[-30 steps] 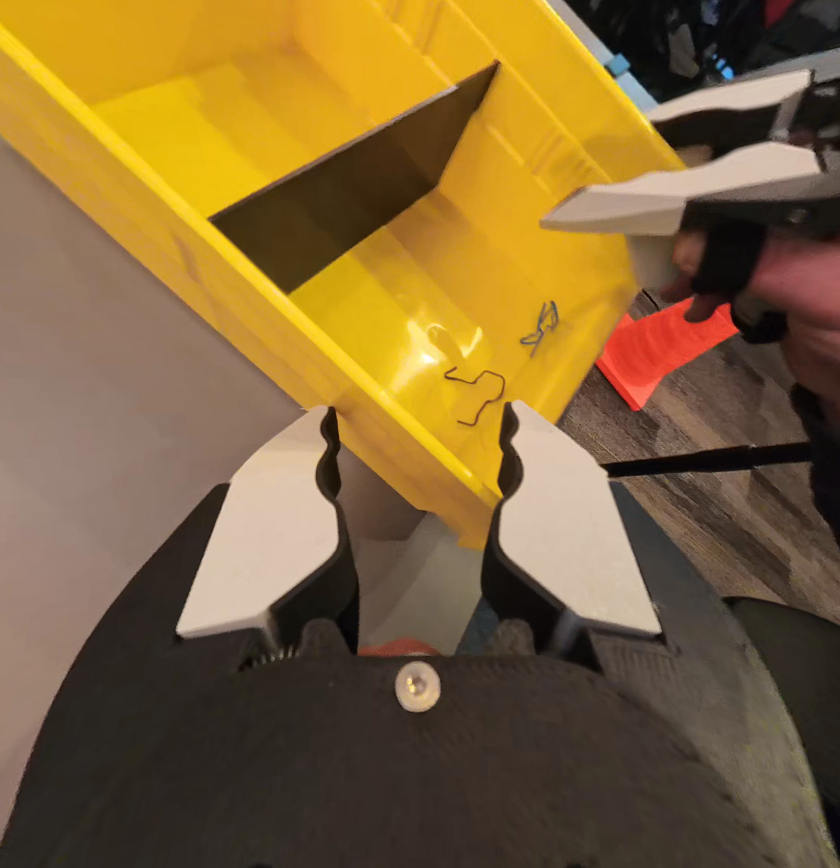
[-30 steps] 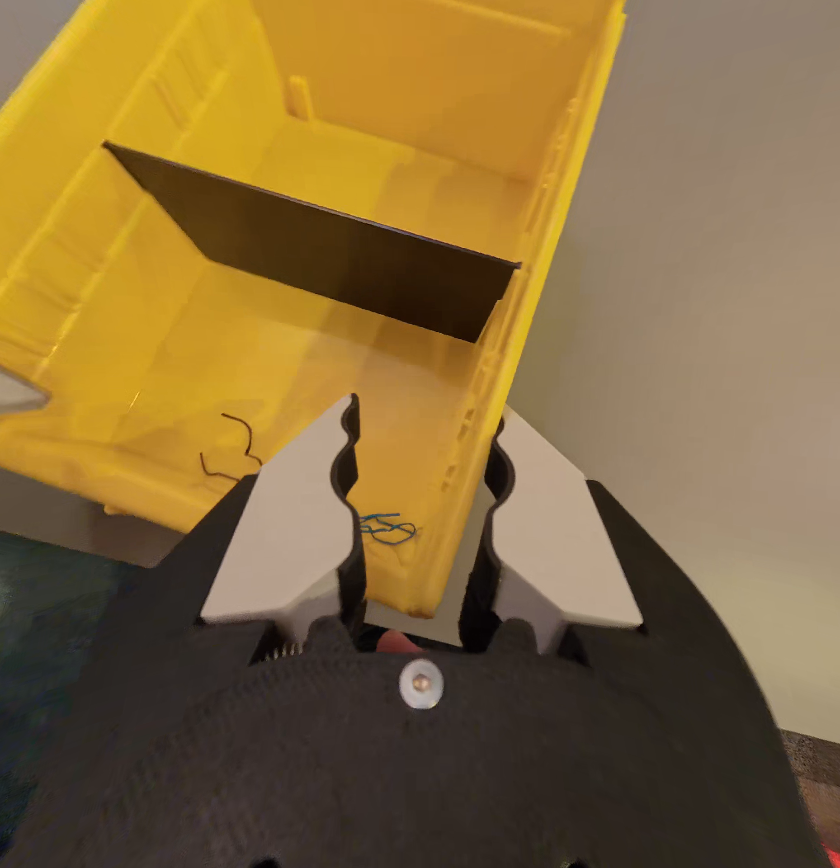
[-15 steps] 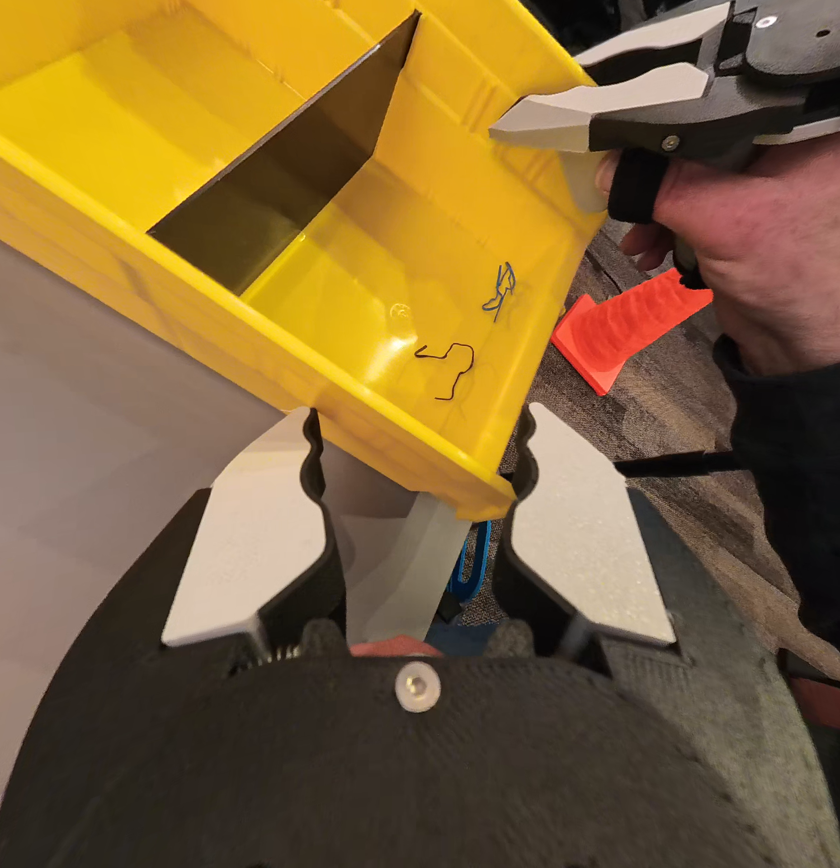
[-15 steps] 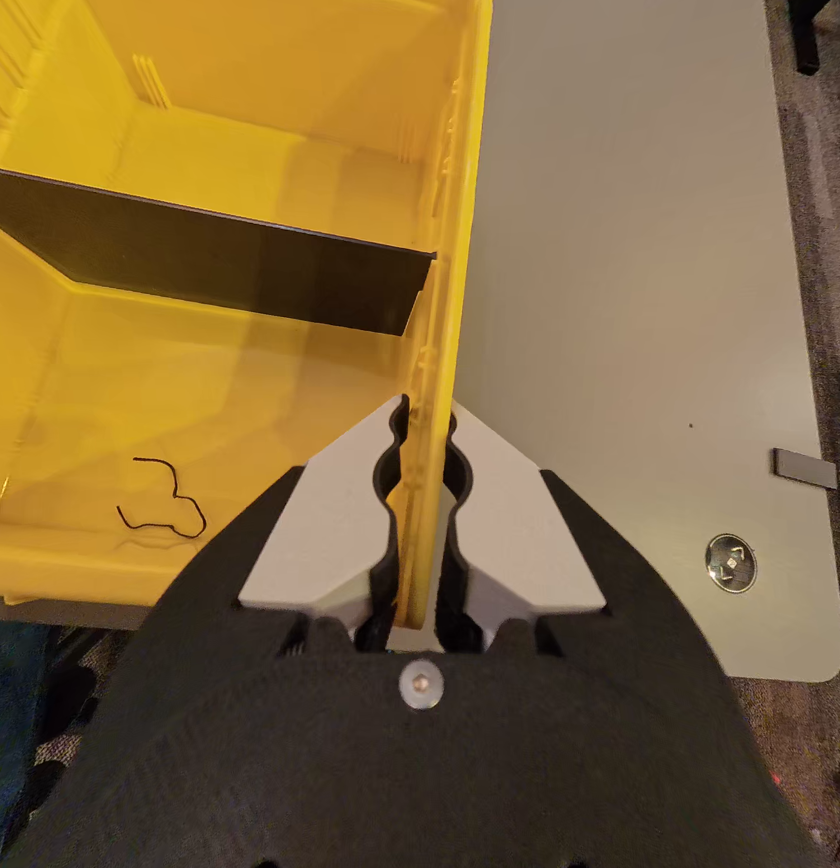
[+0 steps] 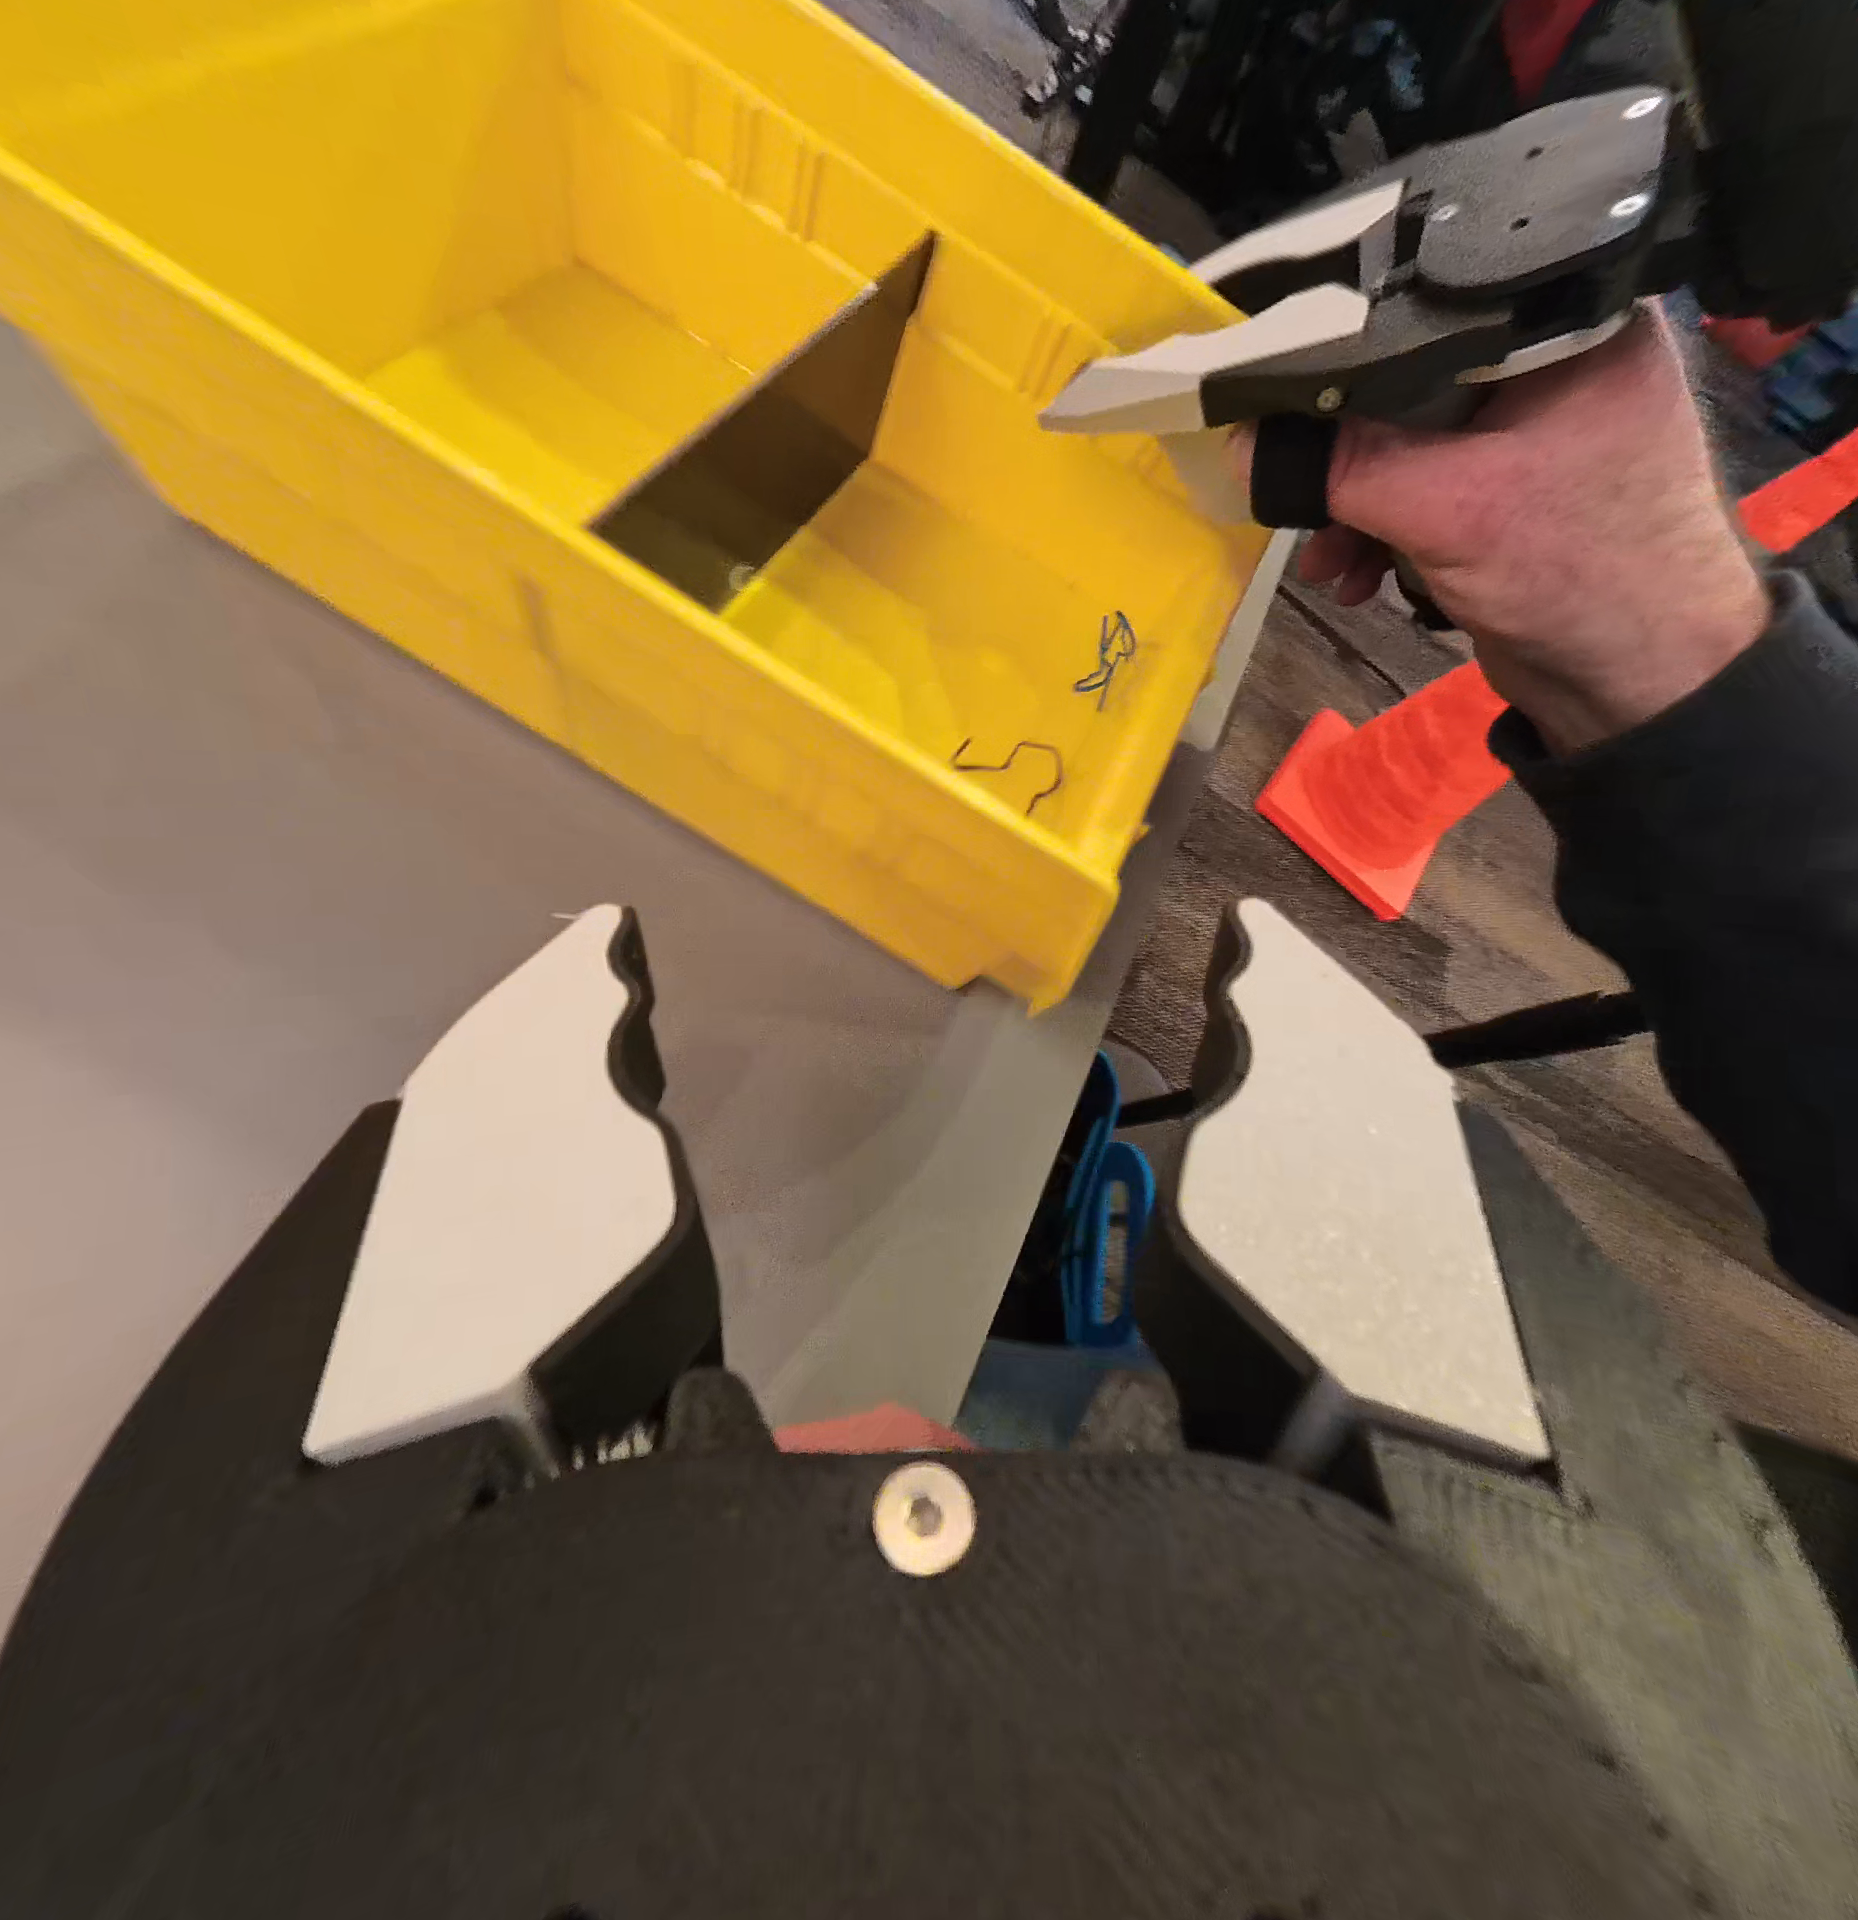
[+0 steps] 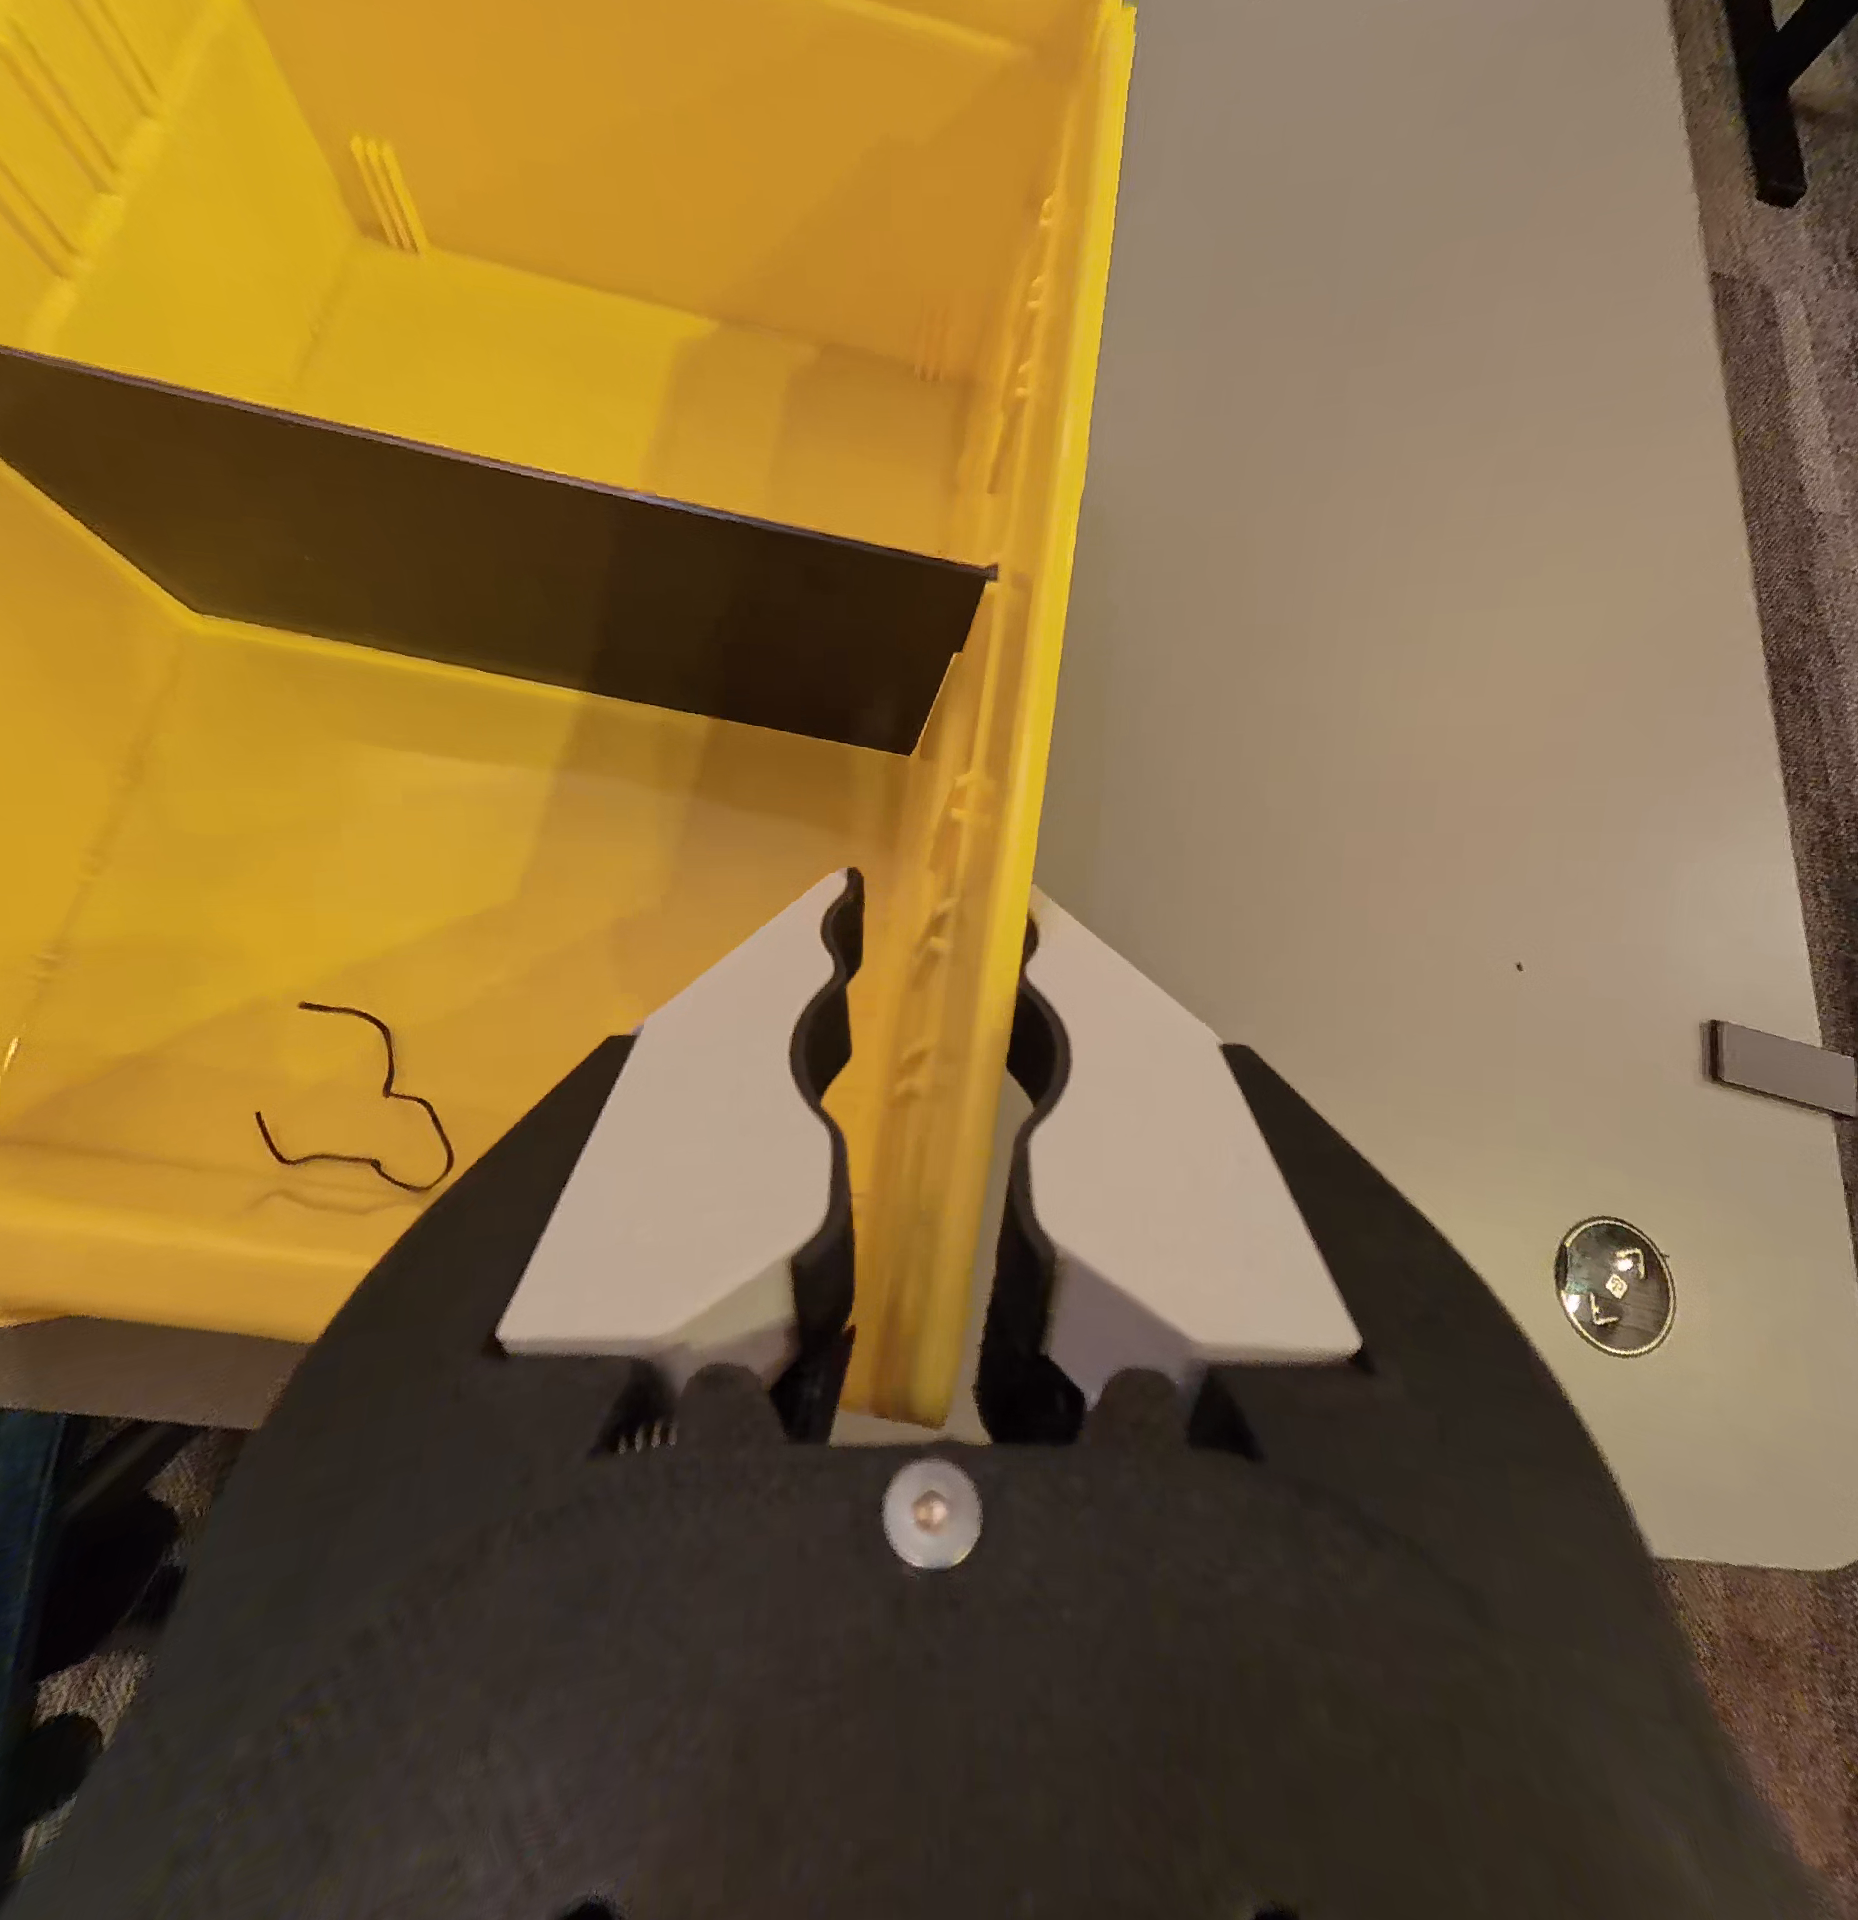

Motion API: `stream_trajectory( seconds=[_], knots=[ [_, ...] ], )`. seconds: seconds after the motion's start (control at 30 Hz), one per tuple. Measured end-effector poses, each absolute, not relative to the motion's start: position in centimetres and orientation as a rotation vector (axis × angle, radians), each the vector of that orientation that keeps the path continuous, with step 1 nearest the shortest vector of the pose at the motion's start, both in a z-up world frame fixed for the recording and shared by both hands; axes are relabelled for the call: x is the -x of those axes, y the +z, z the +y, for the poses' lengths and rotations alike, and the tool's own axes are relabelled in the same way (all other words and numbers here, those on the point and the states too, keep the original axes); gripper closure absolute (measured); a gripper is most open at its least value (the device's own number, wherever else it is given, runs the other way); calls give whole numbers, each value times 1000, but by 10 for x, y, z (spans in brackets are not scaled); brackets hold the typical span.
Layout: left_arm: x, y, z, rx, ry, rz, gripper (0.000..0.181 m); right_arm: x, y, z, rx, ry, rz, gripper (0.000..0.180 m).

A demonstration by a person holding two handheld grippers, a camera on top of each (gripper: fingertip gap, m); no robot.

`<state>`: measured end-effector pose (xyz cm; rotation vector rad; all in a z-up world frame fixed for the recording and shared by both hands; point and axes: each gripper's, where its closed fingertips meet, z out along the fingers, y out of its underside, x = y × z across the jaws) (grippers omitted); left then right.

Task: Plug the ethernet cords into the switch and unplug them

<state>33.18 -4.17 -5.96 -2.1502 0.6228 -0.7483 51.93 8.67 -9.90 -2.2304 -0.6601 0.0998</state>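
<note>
No ethernet cord or switch shows in either view. A yellow bin with a black divider sits on the grey table. My left gripper is open and empty, just short of the bin's near corner, over the table edge. My right gripper is shut on the bin's side wall, one finger inside and one outside. It also shows in the left wrist view, held by a hand at the bin's far corner.
A black bent wire and a blue one lie in the bin's near compartment. An orange cone lies on the floor. A blue looped thing hangs below the table edge. A round metal disc is set in the table. About 25 centimetres separates my left fingertips from my right.
My left gripper has opened wider and drawn back off the bin's corner. My right gripper closed on the bin's side wall and still holds it. The bin has tilted down onto the table.
</note>
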Motion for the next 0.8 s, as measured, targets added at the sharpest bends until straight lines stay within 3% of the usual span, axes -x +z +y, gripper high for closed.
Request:
stream_trajectory(
  seconds=[0.03,0.27,0.47,0.73,0.8],
  knots=[
    [-314,-52,-46,2136,-710,612,80,-520,-102,86,2242,99,-672,158],
    [-79,-17,-80,2132,-192,278,93,-522,-109,88,2248,107,-703,171],
    [146,-17,-174,2182,287,-183,97,-521,-109,89,2248,118,-708,174],
    [237,-89,-230,2362,385,-374,108,-519,-108,94,2259,119,-694,174],
    [238,-101,-229,2392,358,-346,124,-518,-109,93,2263,116,-700,174]
  ],
)
